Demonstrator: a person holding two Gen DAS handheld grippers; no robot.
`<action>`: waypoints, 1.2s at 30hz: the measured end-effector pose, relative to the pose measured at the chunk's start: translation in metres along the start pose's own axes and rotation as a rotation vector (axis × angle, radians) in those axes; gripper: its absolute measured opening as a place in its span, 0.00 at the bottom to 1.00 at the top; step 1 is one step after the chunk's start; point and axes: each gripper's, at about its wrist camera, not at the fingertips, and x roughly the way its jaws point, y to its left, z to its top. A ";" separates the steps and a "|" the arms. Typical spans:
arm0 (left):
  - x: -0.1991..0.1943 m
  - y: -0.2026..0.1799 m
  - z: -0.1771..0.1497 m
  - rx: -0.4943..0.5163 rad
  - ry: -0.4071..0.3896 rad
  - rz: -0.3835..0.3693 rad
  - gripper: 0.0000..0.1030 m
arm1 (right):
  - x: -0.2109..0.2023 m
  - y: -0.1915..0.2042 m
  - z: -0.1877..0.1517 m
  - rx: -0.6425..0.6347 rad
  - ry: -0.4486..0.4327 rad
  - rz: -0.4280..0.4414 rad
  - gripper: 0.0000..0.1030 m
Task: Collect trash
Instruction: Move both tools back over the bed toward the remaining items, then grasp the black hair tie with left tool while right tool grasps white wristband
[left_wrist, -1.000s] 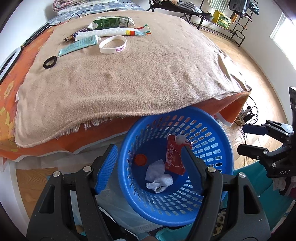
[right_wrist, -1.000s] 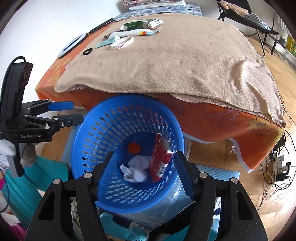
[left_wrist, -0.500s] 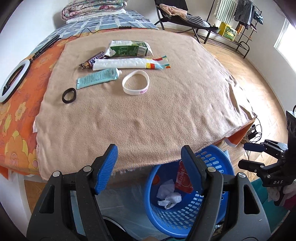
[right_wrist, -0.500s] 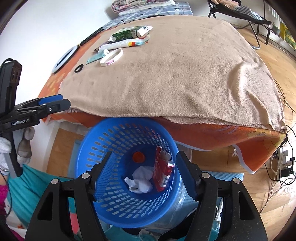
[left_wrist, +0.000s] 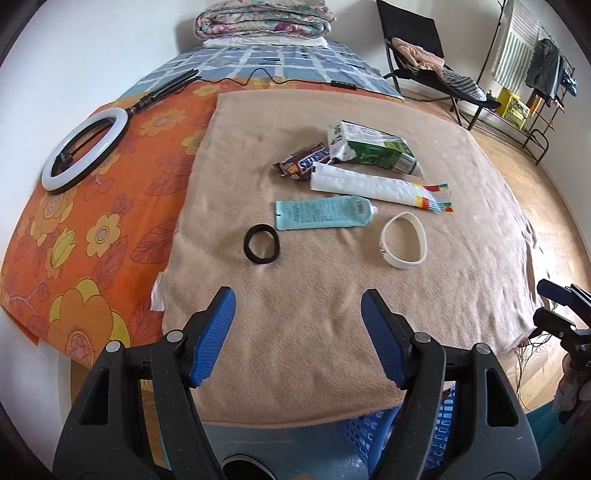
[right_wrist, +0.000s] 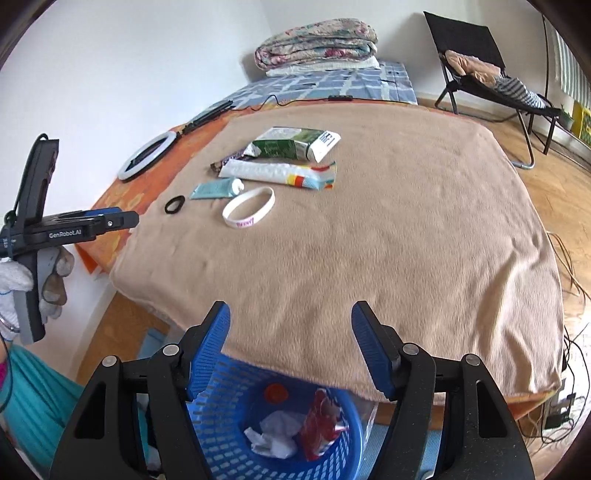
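Left wrist: our left gripper (left_wrist: 297, 338) wide, empty, over blanket (left_wrist: 332, 314). Right gripper (right_wrist: 290, 349) same, above basket (right_wrist: 236, 391). Trash mid-blanket: carton (left_wrist: 373, 147), wrapper (left_wrist: 304, 162), tube (left_wrist: 321, 213). We judge all light, crushable; pinch tube mid-body, wrapper slippery.

A ring light (left_wrist: 83, 147) is lying on the orange floral bedsheet (left_wrist: 92, 229), its black stand (left_wrist: 166, 86) stretching toward the wall. A tan blanket (right_wrist: 406, 240) is covering most of the bed. Folded quilts (right_wrist: 317, 40) are sitting stacked on the blue checked cover (right_wrist: 325, 86) at the far end. A black folding chair (right_wrist: 491, 77) is standing on the wooden floor (right_wrist: 565, 177), clothing lying draped over its seat. A drying rack (left_wrist: 535, 74) is holding hanging garments by the right wall.
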 end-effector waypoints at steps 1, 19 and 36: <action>0.004 0.003 0.001 -0.004 0.004 0.009 0.65 | 0.004 0.002 0.007 0.000 -0.003 0.006 0.66; 0.065 0.016 0.028 -0.020 0.079 0.038 0.49 | 0.101 0.021 0.075 0.082 0.110 0.068 0.61; 0.091 0.027 0.034 -0.026 0.120 0.057 0.12 | 0.158 0.030 0.092 0.068 0.170 0.000 0.29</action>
